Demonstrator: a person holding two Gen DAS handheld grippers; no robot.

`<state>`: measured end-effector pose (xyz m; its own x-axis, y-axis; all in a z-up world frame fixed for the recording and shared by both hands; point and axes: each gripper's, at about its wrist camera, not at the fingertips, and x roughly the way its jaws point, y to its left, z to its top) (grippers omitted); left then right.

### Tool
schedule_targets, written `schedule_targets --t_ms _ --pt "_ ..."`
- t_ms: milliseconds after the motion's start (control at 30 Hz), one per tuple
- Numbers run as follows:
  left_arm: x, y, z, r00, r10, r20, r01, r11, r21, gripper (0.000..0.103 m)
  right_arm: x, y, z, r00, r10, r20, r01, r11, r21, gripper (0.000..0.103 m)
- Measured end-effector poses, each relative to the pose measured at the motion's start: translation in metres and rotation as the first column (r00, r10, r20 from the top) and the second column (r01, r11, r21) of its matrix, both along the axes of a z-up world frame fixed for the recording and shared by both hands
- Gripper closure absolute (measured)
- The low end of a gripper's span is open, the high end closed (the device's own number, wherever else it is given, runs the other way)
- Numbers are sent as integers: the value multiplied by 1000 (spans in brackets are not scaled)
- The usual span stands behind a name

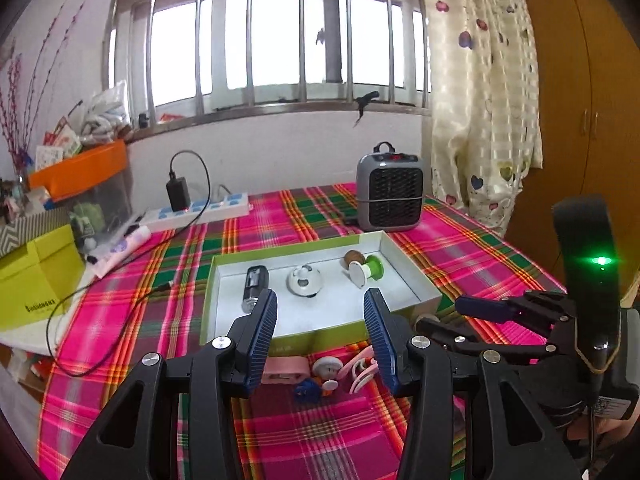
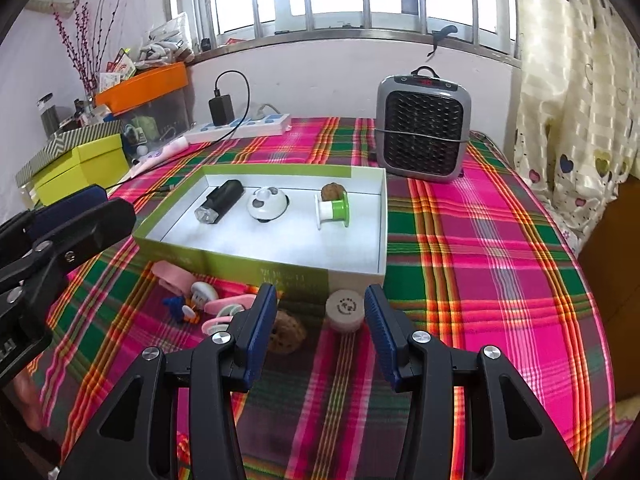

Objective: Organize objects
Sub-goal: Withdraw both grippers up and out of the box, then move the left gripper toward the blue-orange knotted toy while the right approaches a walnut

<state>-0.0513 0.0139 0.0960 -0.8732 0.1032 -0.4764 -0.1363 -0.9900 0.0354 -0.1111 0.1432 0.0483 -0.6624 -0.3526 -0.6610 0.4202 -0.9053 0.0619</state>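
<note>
I hold both the left gripper (image 1: 320, 322) and right gripper (image 2: 320, 320) parted and empty, just before the shallow green-rimmed cardboard box (image 2: 360, 268). The small white round lidded jar (image 2: 345, 314) sits by its near wall, so it looks the easiest next grab.

Pink-green plaid tablecloth (image 2: 460, 248) (lime-walled box (image 2: 256, 266))

My left wrist view rides behind the left hand-held gripper (image 1: 320, 328), above the table's (image 1: 472, 248) near edge, tilted gently down, facing the window (image 1: 272, 40) wall. My right wrist view sits behind the right hand-held gripper (image 2: 320, 326), lower and nearer, pitched more steeply at the cloth. Both share the open box (image 1: 408, 276) mid-table, the heater (image 1: 390, 186) at the far edge, the power strip (image 1: 200, 210) toward the far left corner. Each view catches the other gripper at its side.
</note>
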Motion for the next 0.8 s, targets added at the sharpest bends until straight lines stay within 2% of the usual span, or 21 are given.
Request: schedule_targets --t_ms 367,700,800 --pt "-1 -7 -14 999 19 47 -19 1000 -1 59 6 -2 -6 1000 13 14 -13 1000 -3 56" --pt "0 -32 -42 986 69 153 -76 996 40 59 12 -3 -14 999 25 36 -25 1000 2 56" --pt "1 -37 -47 984 79 162 -86 995 41 59 14 -4 -15 999 28 40 -28 1000 6 56"
